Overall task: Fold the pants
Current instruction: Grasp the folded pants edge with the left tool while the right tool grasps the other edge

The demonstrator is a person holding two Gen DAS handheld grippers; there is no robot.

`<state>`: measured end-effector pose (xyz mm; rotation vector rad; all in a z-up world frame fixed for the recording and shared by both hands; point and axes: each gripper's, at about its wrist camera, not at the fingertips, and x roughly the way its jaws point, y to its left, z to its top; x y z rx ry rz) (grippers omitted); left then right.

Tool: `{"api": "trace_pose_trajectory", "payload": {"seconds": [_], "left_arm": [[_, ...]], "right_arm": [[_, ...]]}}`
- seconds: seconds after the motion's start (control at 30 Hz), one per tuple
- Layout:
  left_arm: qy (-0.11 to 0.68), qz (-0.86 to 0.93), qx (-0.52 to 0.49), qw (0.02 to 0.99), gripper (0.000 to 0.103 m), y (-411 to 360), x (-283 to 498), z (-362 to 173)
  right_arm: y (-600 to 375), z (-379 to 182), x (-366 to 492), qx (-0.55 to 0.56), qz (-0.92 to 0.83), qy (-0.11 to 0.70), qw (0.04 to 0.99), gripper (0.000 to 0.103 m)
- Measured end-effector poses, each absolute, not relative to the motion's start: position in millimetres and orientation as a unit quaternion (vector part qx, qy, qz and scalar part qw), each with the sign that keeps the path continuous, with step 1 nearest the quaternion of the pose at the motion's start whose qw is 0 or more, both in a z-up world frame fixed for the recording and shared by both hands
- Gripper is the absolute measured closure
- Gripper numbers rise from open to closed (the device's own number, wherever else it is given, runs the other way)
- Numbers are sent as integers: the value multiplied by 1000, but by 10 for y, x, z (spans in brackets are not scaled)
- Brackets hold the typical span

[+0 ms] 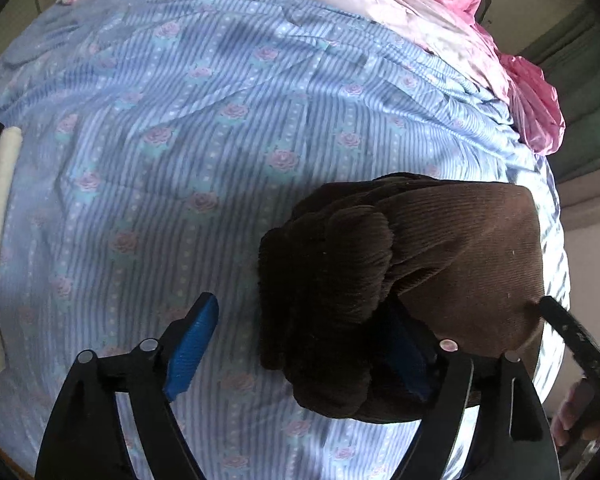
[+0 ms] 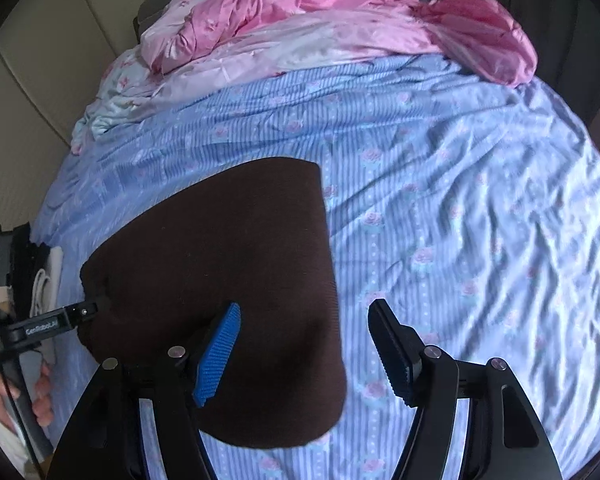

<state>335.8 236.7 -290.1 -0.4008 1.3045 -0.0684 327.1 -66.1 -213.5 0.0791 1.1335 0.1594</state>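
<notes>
Pants (image 2: pixel 220 280) lie folded into a compact brown bundle on the bed (image 2: pixel 460 220); left tool (image 1: pixel 300 344) gapes open over them, right tool (image 2: pixel 304 348) open too, gripping nothing — folding looks nearly finished.

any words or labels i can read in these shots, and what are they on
"GenRobot.AI": white lettering on the black arm of the left tool, seen in the right wrist view.
No other print is legible; the bedsheet carries only stripes and roses, and the brown pants show no label.
</notes>
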Motion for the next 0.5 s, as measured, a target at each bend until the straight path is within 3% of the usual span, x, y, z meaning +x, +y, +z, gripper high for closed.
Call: {"api": "trace_pose_trajectory", "payload": {"seconds": [0.37,0.5], "left_arm": [[609,-45,-241,755,0,2483,3396,-3213],[608,-51,-268,745,0,2512,3387,-3359]], "right_arm": [[-643,-2628,3510,53,91,581,807,30],[-637,-2790,3580,62,96,595,796,27]]}}
